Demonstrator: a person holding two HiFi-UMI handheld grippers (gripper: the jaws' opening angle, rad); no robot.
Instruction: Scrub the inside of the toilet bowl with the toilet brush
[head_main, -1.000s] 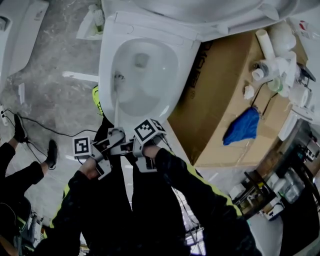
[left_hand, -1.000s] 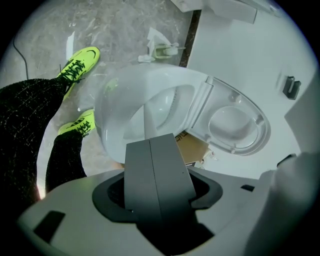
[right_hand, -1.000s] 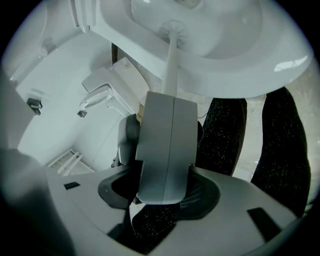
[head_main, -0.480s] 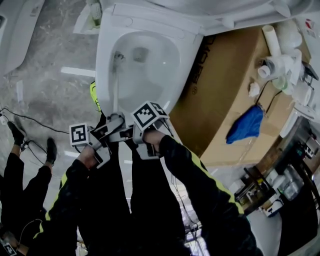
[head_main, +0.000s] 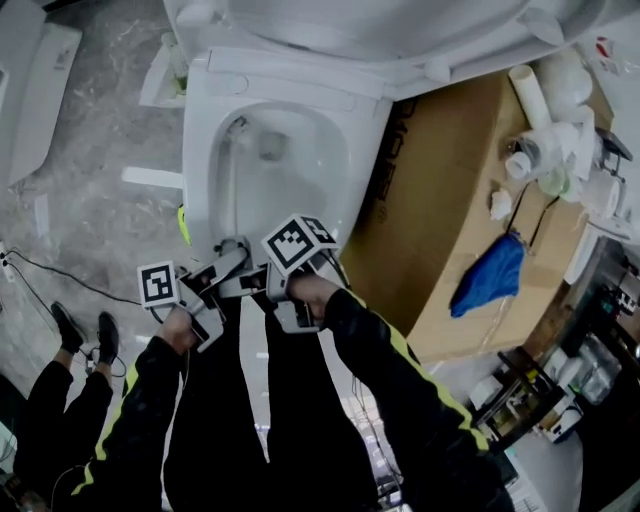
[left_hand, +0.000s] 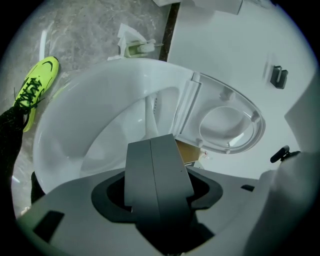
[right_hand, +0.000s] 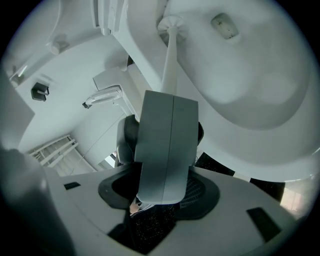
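Both claws were clamped on the brush (head_main: 233, 205) handle, one just behind the other. The left claw (left_hand: 151, 140) had its jaws together, with the white handle coming out at their seam. The right claw (right_hand: 170, 96) gripped it the same way. The brush head (right_hand: 171, 22) lay against the wall of the bowl (head_main: 197, 160) at its far left, up near the rim. It was beside the drain (head_main: 270, 147), not in it.

The scrub seemed to be under way. To do it well, the head should be pressed to the porcelain and worked in short strokes round the wall, then under the rim and down to the drain. The two claws should move as one, so the thin handle neither twists nor slips through the flat jaws. Pushing too hard near the rim could flick the head out over the edge.
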